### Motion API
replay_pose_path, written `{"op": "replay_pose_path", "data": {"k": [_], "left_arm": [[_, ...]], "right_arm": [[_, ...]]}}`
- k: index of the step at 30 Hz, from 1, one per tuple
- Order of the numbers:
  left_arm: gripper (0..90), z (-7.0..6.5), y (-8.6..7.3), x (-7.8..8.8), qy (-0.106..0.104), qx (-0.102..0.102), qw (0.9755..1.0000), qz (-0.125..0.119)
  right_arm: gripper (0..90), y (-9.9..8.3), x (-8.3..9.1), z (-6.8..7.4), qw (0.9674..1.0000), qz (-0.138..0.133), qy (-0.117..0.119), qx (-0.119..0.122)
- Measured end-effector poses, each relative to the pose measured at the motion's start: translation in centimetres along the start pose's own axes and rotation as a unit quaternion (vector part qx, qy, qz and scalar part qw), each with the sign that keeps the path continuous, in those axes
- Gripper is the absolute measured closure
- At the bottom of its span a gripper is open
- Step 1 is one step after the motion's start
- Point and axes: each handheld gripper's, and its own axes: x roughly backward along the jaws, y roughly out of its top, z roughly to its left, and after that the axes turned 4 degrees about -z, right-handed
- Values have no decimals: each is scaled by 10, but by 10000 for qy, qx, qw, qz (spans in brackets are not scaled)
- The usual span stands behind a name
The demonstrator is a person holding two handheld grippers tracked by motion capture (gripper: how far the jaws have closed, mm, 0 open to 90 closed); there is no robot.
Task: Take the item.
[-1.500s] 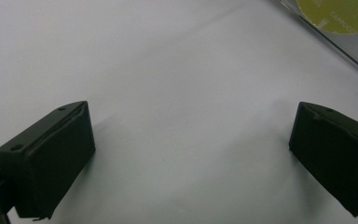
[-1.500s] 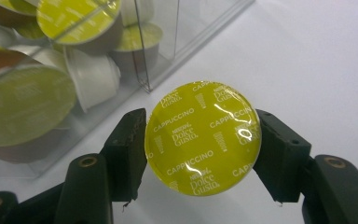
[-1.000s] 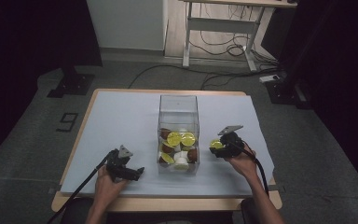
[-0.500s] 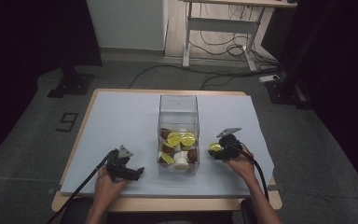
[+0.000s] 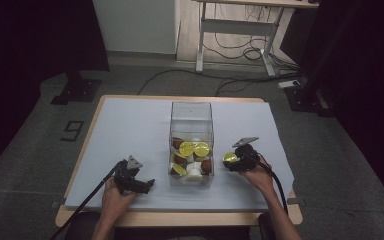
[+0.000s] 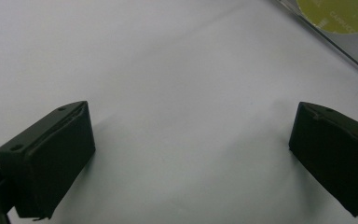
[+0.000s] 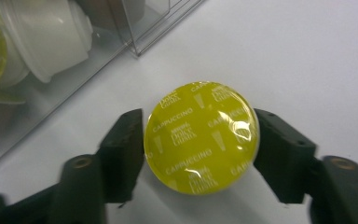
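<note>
I have the right gripper [image 7: 200,154] low over the pale blue table mat [image 5: 130,125], just to the right of the clear plastic box [image 5: 191,142] that holds more coffee capsules. Between its black jaws sits a round coffee capsule with a yellow-green foil lid [image 7: 201,135] printed "Cappuccino". The jaws have just been opening; the pads stand right at the capsule's rim on both sides, and I cannot tell whether they press on it. In the high view the capsule [image 5: 230,157] lies on the mat beside the box. My left gripper [image 6: 191,154] rests near the mat's front edge, left of the box, its jaws wide apart with bare mat between them.
</note>
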Motion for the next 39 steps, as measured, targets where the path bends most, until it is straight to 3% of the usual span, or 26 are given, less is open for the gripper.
{"op": "replay_pose_path", "data": {"k": [8,20,27,39], "left_arm": [[0,0,0,0,1,0,10000,0],[0,0,0,0,-1,-1,10000,1],[0,0,0,0,-1,-3,10000,2],[0,0,0,0,1,1,10000,-2]], "right_arm": [[207,2,6,0,9999,-114,-63,38],[191,4,29,0,9992,-351,-134,125],[190,0,41,2,9990,-347,-217,196],[155,-19,47,2,9992,-316,-253,38]]}}
